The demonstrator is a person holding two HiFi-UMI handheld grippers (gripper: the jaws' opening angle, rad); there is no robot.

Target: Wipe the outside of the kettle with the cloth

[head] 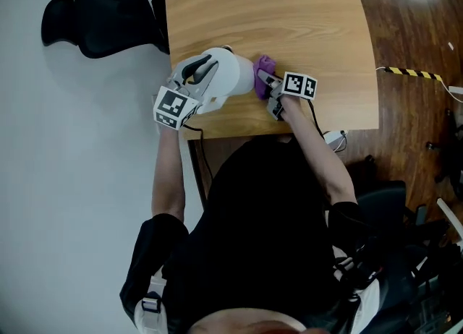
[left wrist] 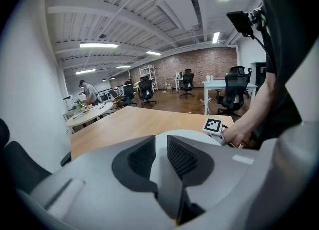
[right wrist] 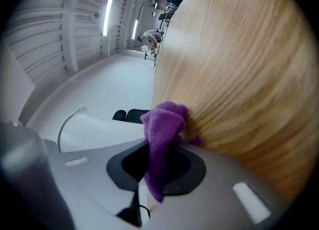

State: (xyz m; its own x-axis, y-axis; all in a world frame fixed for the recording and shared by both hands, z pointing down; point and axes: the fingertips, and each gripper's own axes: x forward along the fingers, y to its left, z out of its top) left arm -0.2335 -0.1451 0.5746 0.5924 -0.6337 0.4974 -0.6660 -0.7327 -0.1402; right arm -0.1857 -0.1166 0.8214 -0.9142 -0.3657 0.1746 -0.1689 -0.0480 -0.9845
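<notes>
A white kettle (head: 233,72) stands near the front edge of the wooden table (head: 289,7). My left gripper (head: 205,72) reaches over it from the left, and its jaws are shut on a white part of the kettle (left wrist: 197,135), which looks like the handle. In the left gripper view my left gripper (left wrist: 160,157) shows that white strip between its dark pads. My right gripper (head: 266,83) is shut on a purple cloth (head: 262,63), which it holds against the kettle's right side. The right gripper view shows the cloth (right wrist: 162,129) bunched in my right gripper (right wrist: 154,162), beside the kettle's wall (right wrist: 99,129).
A black office chair (head: 94,22) stands off the table's left side. The table's front edge runs just below both grippers. A strip of yellow and black tape (head: 409,72) lies on the wooden floor to the right. More chairs and desks fill the room behind.
</notes>
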